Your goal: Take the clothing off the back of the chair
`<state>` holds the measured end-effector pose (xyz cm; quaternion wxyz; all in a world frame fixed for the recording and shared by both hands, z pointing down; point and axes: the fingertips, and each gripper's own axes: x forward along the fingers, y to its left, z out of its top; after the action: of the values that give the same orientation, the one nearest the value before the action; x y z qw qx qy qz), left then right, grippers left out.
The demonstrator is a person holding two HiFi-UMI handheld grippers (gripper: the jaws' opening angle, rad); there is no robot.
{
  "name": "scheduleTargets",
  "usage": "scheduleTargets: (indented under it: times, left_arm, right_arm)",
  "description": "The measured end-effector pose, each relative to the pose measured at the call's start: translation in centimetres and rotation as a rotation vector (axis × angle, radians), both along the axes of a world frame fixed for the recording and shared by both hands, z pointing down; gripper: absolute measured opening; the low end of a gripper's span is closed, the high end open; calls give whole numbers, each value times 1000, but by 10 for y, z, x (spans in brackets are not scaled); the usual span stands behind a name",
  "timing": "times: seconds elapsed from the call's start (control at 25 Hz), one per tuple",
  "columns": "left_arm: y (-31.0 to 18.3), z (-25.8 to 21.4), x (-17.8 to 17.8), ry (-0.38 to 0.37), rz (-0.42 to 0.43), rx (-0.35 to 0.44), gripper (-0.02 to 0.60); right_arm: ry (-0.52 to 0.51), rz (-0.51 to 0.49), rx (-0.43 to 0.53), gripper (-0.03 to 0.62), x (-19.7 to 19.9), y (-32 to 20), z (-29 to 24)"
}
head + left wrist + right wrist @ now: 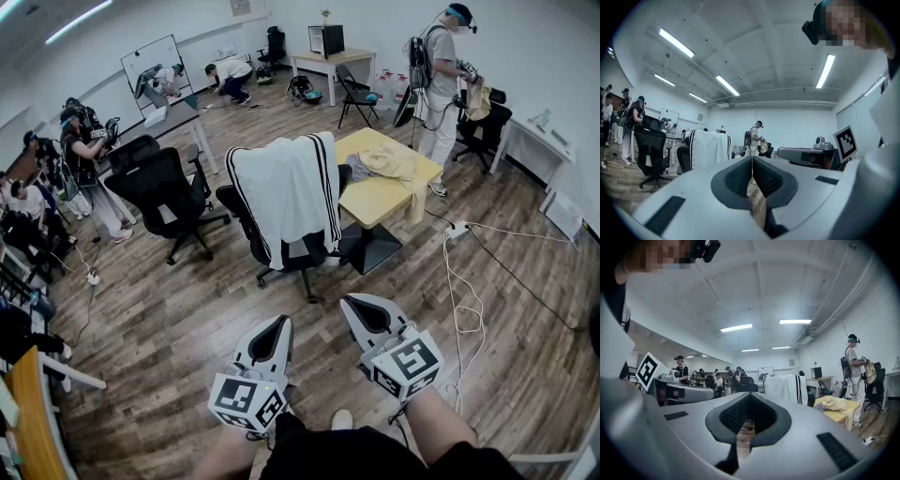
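- white jacket (286, 192) hangs on the chair (302, 260) back — task not started
- left gripper (279, 323) and right gripper (351, 304) both closed, empty, well apart from it

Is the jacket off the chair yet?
Not yet. Done: nothing; the jacket hangs over the chair back. In hand: nothing; the left tongs and right tongs are shut, empty, short of the chair. Left: reach it, grab the jacket, lift it off.
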<state>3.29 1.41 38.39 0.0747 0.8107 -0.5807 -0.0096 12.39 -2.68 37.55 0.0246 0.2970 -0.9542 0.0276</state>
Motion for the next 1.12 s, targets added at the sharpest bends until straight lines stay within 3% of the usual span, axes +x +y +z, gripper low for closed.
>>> scheduleTargets:
  times: [0.6,1.12]
  left_arm:
    - [-1,9,-10,10,-2,-10,20]
    - [-18,10,-53,10,6,-18,20]
  right_arm:
    - [-15,-16,-20,13,-13,-3,8]
    - [-8,-10,-42,14,-54,-23,12]
